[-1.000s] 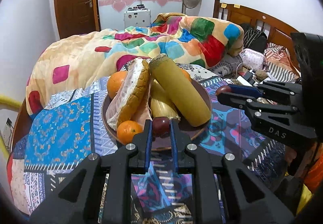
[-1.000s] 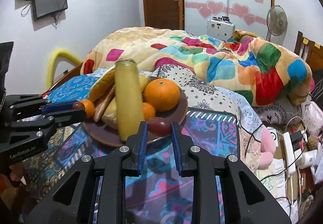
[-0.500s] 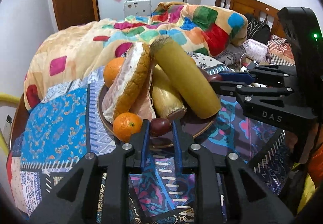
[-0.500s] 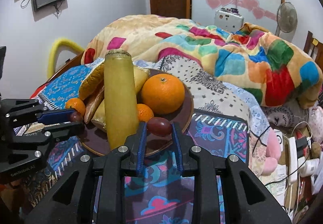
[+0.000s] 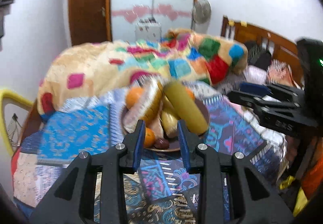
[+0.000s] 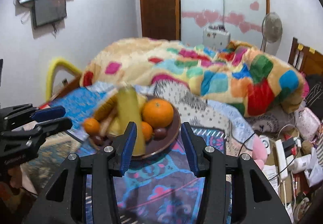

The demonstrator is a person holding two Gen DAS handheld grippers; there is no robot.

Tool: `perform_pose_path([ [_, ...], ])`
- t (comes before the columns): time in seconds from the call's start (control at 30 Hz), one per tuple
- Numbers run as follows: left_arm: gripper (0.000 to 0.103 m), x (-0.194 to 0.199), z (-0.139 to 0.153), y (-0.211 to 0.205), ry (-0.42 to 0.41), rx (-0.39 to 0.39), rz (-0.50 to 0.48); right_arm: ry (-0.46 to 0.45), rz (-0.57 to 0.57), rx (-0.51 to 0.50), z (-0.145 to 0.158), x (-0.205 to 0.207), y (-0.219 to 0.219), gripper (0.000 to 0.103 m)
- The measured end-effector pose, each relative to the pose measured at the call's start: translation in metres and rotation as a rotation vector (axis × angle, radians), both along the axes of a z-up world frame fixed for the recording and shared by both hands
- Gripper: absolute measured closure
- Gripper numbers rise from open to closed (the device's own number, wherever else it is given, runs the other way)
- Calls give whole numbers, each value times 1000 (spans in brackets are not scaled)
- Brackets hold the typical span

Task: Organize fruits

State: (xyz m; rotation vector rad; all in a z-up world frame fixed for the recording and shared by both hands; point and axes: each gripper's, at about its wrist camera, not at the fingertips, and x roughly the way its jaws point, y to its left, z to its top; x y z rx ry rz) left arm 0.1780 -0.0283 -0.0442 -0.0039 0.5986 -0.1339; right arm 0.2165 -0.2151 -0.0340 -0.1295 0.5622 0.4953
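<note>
Both tools spread wide, nothing between the jaws: left gripper (image 5: 161, 133) and right gripper (image 6: 157, 137) each poised just short of the brown plate (image 6: 173, 129), near side

Two dark grapes on the plate rim zone: one (image 5: 161, 143) beside the small mandarin (image 5: 149, 136) at the left tool's side, another (image 6: 160, 132) under the large orange (image 6: 157, 112) at the right tool's side. Each sits in front of its gripper, apart from the blue pads; probably placed there so small round fruit rests against bigger pieces and does not roll off

Plate crowded: long yellow-green gourd-like fruit (image 6: 131, 115) leaning across the pile, pale sliced fruit (image 5: 145, 107) and banana-like pieces behind; identities uncertain, left view smeared by motion blur

Second small mandarin (image 6: 147, 130) wedged between the long fruit and the large orange

Plate on patterned blue bedcover (image 5: 76, 129), checked blanket (image 6: 201, 74) heaped behind

Judgement: fruits gathered onto the plate, task near its end; soft bed means a tilting plate is the risk
</note>
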Motion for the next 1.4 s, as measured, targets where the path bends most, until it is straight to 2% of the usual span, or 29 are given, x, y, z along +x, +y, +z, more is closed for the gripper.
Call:
perform_pose_path([
  [0.23, 69, -79, 62, 14, -215, -37, 53, -166, -1, 138, 60, -87, -2, 61],
  [0.4, 60, -137, 84, 13, -344, -30, 78, -264, -30, 197, 77, -136, -1, 60],
  [0.47, 54, -161, 90, 13, -384, -31, 79, -307, -52, 201, 79, -154, 1, 56],
  [0.53, 44, -178, 94, 14, -421, -24, 94, -347, -70, 204, 80, -169, 4, 49],
  [0.6, 39, -191, 96, 13, -450, -16, 104, -362, -78, 216, 80, -176, 4, 41],
  [0.67, 34, -199, 97, 12, -465, -10, 106, -367, -85, 224, 80, -181, 4, 38],
  [0.73, 25, -206, 97, 12, -475, -4, 111, -373, -93, 227, 81, -183, 3, 26],
  [0.83, 11, -211, 97, 13, -488, -9, 127, -403, -120, 211, 81, -188, 4, 17],
  [1.0, 6, -213, 94, 14, -487, -15, 132, -435, -151, 206, 82, -196, 5, 0],
  [1.4, 0, -214, 88, 13, -493, 1, 154, -442, -149, 203, 82, -204, 5, 0],
])
